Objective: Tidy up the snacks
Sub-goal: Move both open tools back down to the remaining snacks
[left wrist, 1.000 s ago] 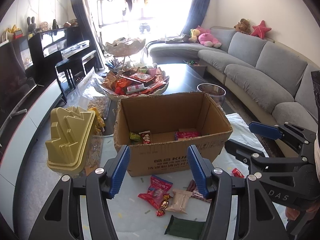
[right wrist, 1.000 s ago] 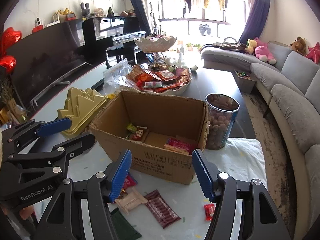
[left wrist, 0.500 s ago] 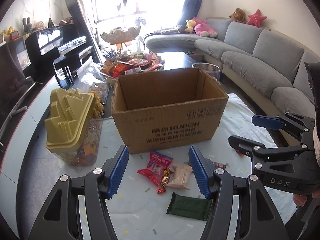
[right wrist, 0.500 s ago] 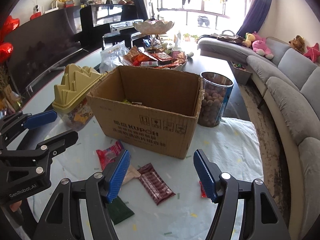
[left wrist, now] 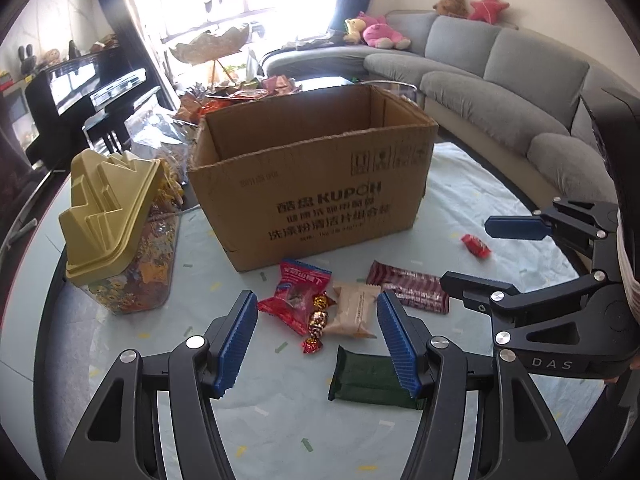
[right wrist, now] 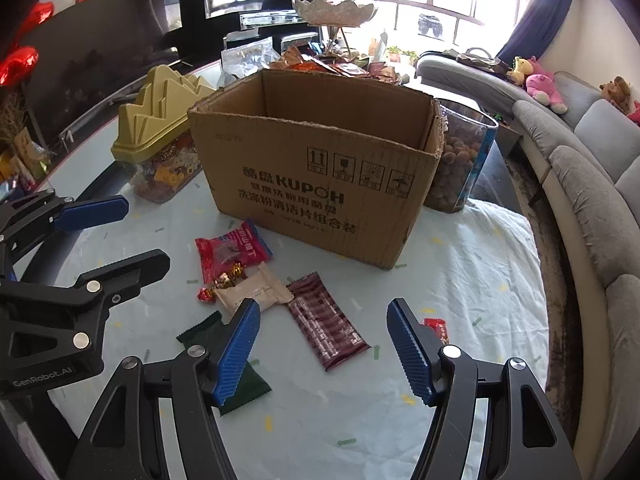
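An open cardboard box (left wrist: 320, 184) (right wrist: 320, 176) stands on the table. In front of it lie loose snacks: a red packet (left wrist: 296, 294) (right wrist: 230, 250), a beige packet (left wrist: 354, 312) (right wrist: 256, 292), a maroon bar (left wrist: 408, 286) (right wrist: 326, 322), a dark green bar (left wrist: 368, 378) (right wrist: 208, 332), small foil candies (left wrist: 318, 320) and a small red candy (left wrist: 475, 245) (right wrist: 438, 327). My left gripper (left wrist: 316, 338) is open and empty just above the red and beige packets. My right gripper (right wrist: 322, 344) is open and empty over the maroon bar.
A clear jar with a yellow stepped lid (left wrist: 116, 224) (right wrist: 164, 132) stands left of the box. A jar of round snacks (right wrist: 460, 164) stands right of it. A heaped snack tray (right wrist: 332, 66) lies behind. A grey sofa (left wrist: 500, 80) runs along the right.
Both grippers have dropped from above the box toward the table in front of it. The snacks inside the box are out of sight now. Both stay open.
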### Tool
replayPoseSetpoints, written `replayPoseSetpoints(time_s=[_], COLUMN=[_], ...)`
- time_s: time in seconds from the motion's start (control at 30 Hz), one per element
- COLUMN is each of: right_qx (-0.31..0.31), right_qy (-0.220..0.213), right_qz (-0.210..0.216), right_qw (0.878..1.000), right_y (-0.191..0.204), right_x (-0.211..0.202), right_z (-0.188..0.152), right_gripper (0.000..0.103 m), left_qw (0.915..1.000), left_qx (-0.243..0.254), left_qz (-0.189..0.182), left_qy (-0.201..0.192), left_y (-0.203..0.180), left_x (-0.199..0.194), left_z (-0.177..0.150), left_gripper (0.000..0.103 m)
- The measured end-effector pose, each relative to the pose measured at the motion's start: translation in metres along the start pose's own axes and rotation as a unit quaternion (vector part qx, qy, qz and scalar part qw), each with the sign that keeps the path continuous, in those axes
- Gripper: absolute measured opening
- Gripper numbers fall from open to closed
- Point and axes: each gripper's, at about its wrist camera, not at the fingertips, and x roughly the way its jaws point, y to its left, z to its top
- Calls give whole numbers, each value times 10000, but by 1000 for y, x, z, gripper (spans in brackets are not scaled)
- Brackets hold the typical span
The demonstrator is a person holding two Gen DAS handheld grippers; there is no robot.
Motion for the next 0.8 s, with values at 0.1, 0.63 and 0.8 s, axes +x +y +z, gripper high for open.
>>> replayPoseSetpoints(time_s=[0.1, 0.63, 0.8], right_qx=[-75, -283, -341], right_qy=[100, 673, 736], right_qz=[24, 29, 59], right_qw=[9999, 9973, 9967], right_y=[0, -6, -7], right_x=[7, 57, 71], right_z=[-5, -27, -26], right_gripper=[67, 67, 67], left_qw=[9998, 9969, 9953], left_qx=[157, 512, 646], left_qz=[-30, -417, -488], left_qy=[81, 426, 526], left_y=[-4, -12, -17], left_x=[7, 60, 76], left_z=[-5, -19, -20], left_gripper=[61, 57, 54])
